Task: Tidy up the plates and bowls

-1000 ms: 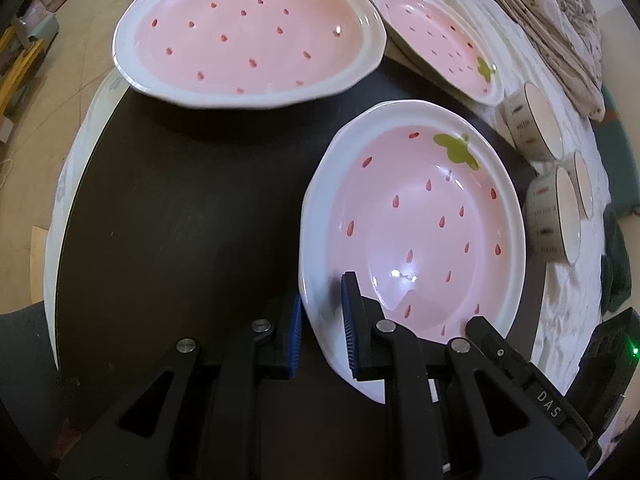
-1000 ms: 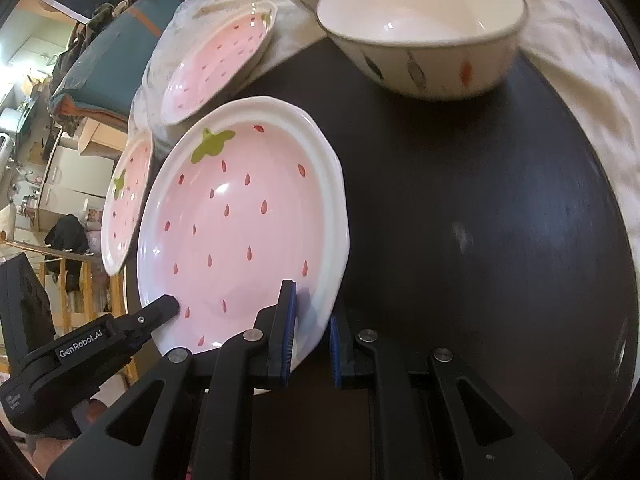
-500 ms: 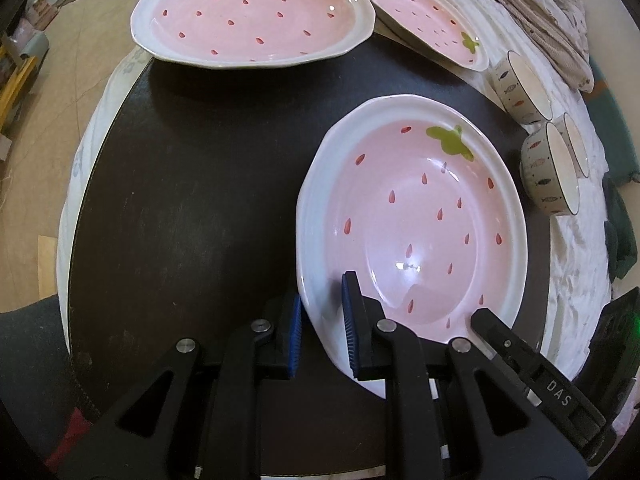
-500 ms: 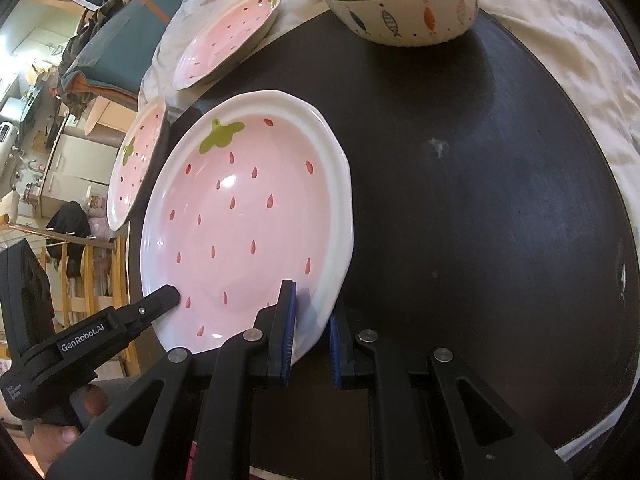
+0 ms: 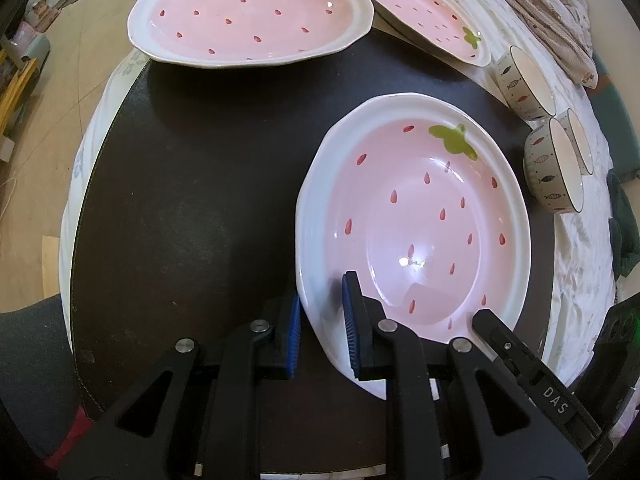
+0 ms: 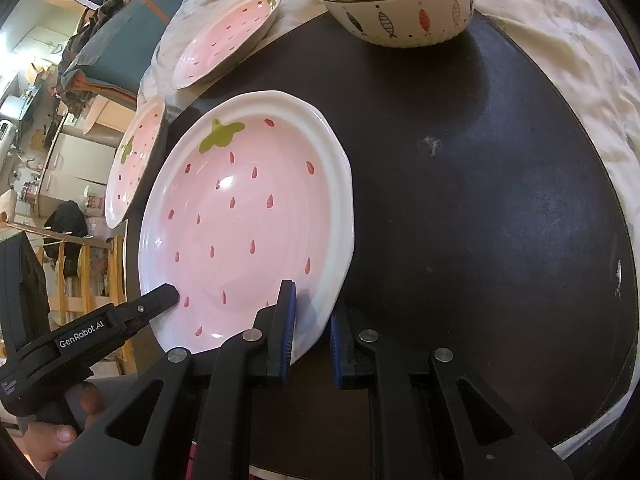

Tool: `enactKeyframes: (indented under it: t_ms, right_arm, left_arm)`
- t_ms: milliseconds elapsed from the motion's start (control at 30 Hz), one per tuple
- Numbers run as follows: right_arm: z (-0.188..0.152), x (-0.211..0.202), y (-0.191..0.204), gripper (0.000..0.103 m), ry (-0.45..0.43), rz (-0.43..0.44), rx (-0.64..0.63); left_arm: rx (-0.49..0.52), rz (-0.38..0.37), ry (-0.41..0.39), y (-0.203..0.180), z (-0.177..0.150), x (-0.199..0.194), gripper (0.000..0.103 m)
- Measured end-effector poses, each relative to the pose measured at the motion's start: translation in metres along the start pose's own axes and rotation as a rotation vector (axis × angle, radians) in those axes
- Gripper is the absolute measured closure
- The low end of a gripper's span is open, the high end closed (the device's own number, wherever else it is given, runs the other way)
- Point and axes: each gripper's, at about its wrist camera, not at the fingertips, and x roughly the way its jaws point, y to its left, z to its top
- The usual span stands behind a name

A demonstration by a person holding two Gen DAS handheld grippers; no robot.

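Plate (image 5: 416,220), strawberry pattern, pink bowl-shaped centre with white rim and green leaf mark; glazed ceramic. Position: on or just above the dark mat (image 5: 192,208), on the side nearest the bowls; contact with the mat cannot be told.

Hold: left gripper (image 5: 320,332) clamped on the near rim, one pad inside the dish, one outside. Right gripper (image 6: 310,330) clamped on the opposite rim in the same fashion.

Handling, judged: stiff and breakable; glaze probably slick, so a rim pinch could slip if tilted. Likely weighty for a single pinch, hence two holds at opposite rims. Keep level and set down gently.

Others, relative to the held plate: second plate (image 5: 248,12) across the mat; third plate (image 5: 424,12) beyond, on the cloth; three fish-pattern bowls (image 5: 556,168) beside its far rim, on the cloth.
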Motion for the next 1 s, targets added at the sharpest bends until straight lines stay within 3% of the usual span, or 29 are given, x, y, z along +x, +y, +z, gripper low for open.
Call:
enactKeyframes:
  t_ms: [433,567,667,700,767,833,900,1000]
  right_arm:
    - [-0.002,-0.002,-0.002,0.086,-0.007,-0.012,0.015]
    - [-0.002,-0.001,-0.003,0.086,-0.004,-0.009,0.026]
    - [-0.001,-0.005,-0.002,0.079,-0.024,-0.048,0.028]
    - [0.000,-0.007,-0.001,0.078,-0.034,-0.073,0.031]
    - [0.002,-0.013,0.002,0.079,-0.056,-0.100,0.036]
    - [0.003,-0.021,0.009,0.078,-0.102,-0.194,-0.011]
    - [0.004,-0.026,0.012,0.076,-0.117,-0.255,-0.014]
    - [0.003,-0.031,0.013,0.073,-0.131,-0.256,-0.007]
  left_arm:
    - [0.011,0.008,0.011,-0.002,0.000,0.003,0.086]
    - [0.047,0.049,0.012,-0.007,0.001,0.001,0.083]
    - [0.065,0.075,0.004,-0.009,0.002,-0.002,0.083]
    - [0.071,0.084,0.001,-0.009,0.003,-0.003,0.081]
    - [0.067,0.124,-0.011,-0.009,0.004,-0.006,0.066]
    - [0.046,0.114,-0.034,-0.003,0.004,-0.009,0.051]
    - [0.026,0.113,-0.048,0.001,0.004,-0.011,0.049]
    - [0.035,0.102,-0.052,0.003,0.005,-0.014,0.048]
